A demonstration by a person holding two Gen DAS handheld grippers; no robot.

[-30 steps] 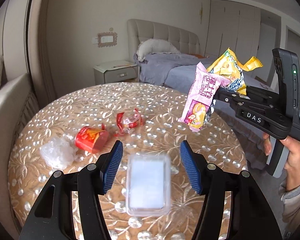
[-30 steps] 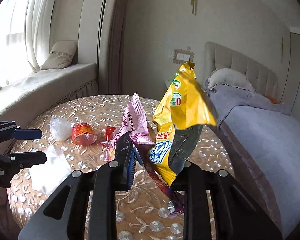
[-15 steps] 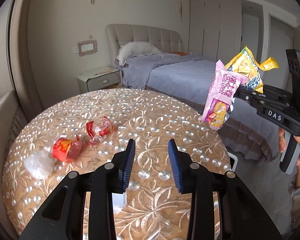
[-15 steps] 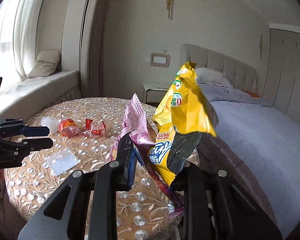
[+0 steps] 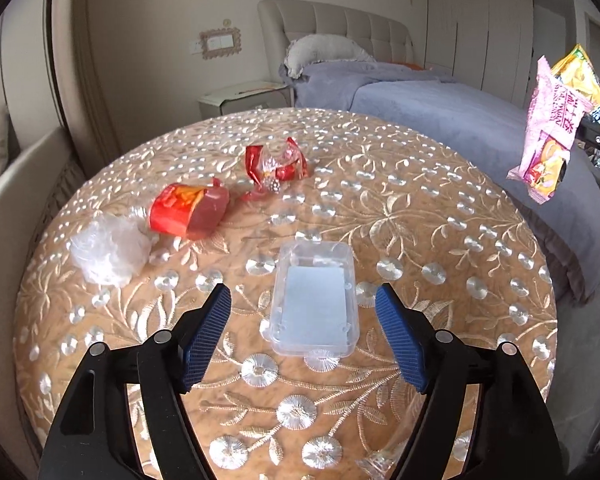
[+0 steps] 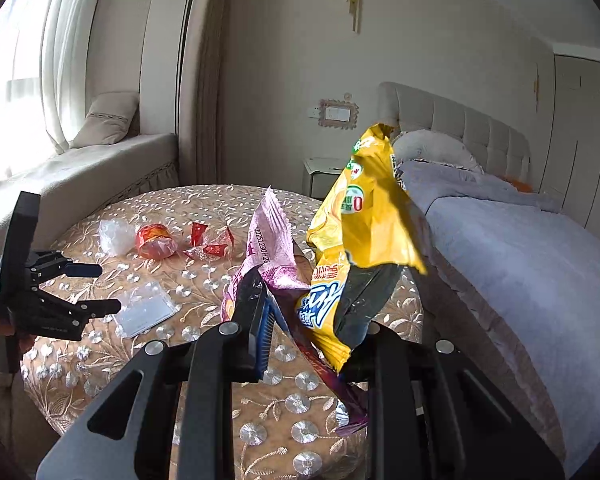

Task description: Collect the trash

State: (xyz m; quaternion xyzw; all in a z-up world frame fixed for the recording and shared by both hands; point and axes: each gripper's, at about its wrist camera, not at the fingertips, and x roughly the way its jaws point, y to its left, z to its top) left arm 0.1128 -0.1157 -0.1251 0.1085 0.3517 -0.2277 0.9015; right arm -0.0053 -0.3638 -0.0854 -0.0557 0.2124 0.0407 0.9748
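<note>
My left tool [image 5: 303, 316] hangs over a round surface [image 5: 440, 216] covered in a gold embroidered cloth. Its jaws have just been opening and now stand wide, with a clear plastic box [image 5: 315, 300] lying flat on the surface between the blue pads, untouched by either. Beyond the box lie a red and orange wrapper [image 5: 188, 210], a torn red and clear wrapper [image 5: 276, 164] and a crumpled clear plastic wad [image 5: 108, 248], each apart from the others. My right tool [image 6: 312, 344] is held beside the surface, clamped on a pink snack wrapper [image 6: 270, 252] and a yellow chip bag [image 6: 360, 240], both standing up from its jaws. A bed [image 6: 520, 248] stands behind.
</note>
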